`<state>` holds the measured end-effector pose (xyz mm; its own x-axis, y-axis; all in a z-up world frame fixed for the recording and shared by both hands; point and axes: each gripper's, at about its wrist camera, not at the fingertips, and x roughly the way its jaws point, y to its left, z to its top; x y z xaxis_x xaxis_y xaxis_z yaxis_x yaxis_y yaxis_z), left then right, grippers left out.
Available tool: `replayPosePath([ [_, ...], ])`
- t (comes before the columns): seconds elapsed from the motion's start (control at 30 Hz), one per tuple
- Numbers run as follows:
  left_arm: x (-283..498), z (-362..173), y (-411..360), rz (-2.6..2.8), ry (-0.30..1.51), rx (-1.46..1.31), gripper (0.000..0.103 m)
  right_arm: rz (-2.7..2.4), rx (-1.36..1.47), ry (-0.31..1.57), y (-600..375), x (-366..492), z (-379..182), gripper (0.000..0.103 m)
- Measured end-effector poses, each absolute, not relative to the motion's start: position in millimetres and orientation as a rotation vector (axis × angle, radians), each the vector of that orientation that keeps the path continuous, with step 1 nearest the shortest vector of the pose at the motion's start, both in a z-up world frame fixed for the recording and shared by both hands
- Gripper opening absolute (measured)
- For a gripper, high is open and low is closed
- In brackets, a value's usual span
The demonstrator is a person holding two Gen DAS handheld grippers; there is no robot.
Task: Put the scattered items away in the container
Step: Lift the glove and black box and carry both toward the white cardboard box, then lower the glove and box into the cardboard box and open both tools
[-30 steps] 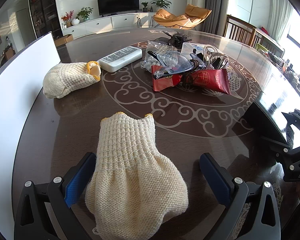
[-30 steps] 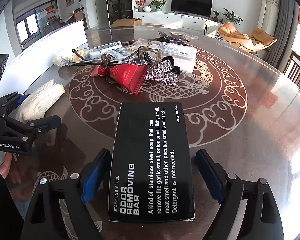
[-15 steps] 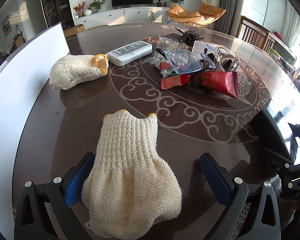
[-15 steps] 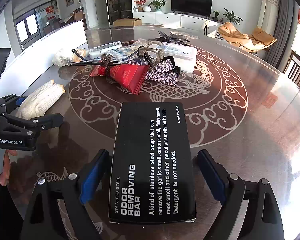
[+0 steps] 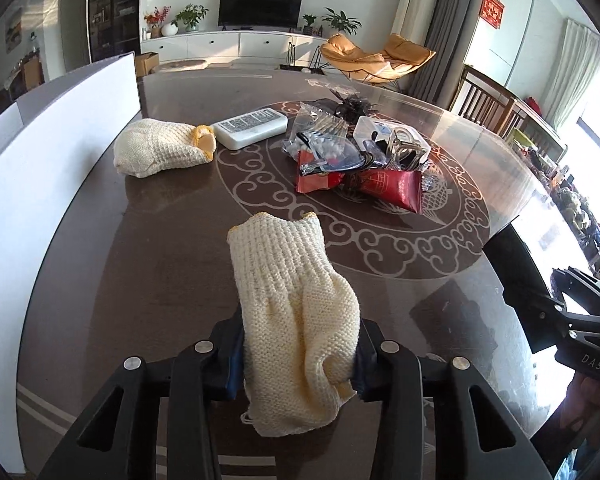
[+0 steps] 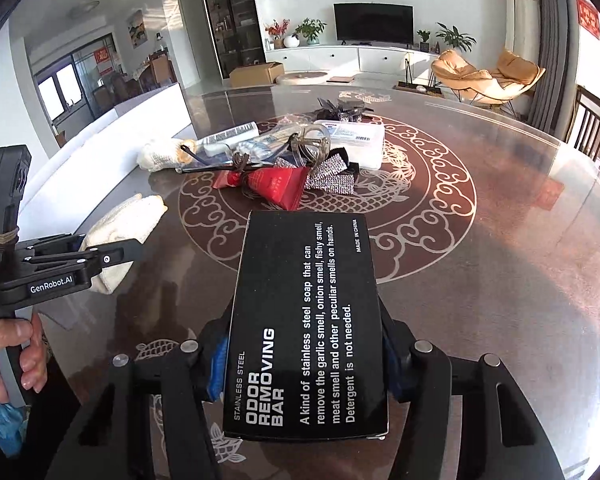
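i'm clamping the left gripper [image 5: 298, 354] on a knit glove [image 5: 292, 312] over the table [image 5: 172, 248]; right gripper [image 6: 304, 364] is squeezing the black box [image 6: 306, 320], near the clutter pile [image 6: 284, 168].

glove [image 5: 296, 312]: cream, yellow edge | box [image 6: 306, 328]: black, white letters | table [image 5: 172, 248]: dark brown, pale swirl pattern | packet [image 5: 396, 186]: red | gripper pads [image 6: 216, 364]: blue | container [image 5: 40, 168]: white
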<state>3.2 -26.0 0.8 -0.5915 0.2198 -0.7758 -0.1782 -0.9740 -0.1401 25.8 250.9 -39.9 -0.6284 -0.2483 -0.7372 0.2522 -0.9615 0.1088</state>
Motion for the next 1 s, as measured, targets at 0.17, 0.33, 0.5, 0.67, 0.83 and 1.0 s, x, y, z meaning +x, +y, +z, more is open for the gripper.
replayPosePath([
  [0.17, 20.5, 15.9, -22.8, 2.610, -0.080, -1.233, 0.040, -2.579, 1.180, -0.047, 250.9, 30.7, -39.3, 0.059],
  [0.33, 25.4, 23.0, -30.1, 2.623, -0.091, -1.232, 0.040, -2.550, 1.170, -0.117, 248.0, 35.0, -39.0, 0.059],
  [0.5, 35.1, 37.9, -46.8, 2.648, -0.132, -1.211, 0.040, -2.521, 1.150, -0.076, 231.9, 33.1, -30.8, 0.059],
  [0.67, 40.5, 71.2, -81.4, 2.704, -0.168, -1.146, 0.040, -2.469, 1.084, 0.000, 196.5, 20.8, -10.2, 0.059],
  [0.83, 36.7, 105.5, -149.3, 2.820, -0.170, -1.123, 0.040, -2.350, 0.996, 0.249, 123.3, -4.3, 14.8, 0.059],
  [1.0, 20.4, 117.1, -243.9, 2.958, -0.249, -1.188, 0.040, -2.225, 0.864, 0.313, 29.0, -27.4, 57.6, 0.059],
])
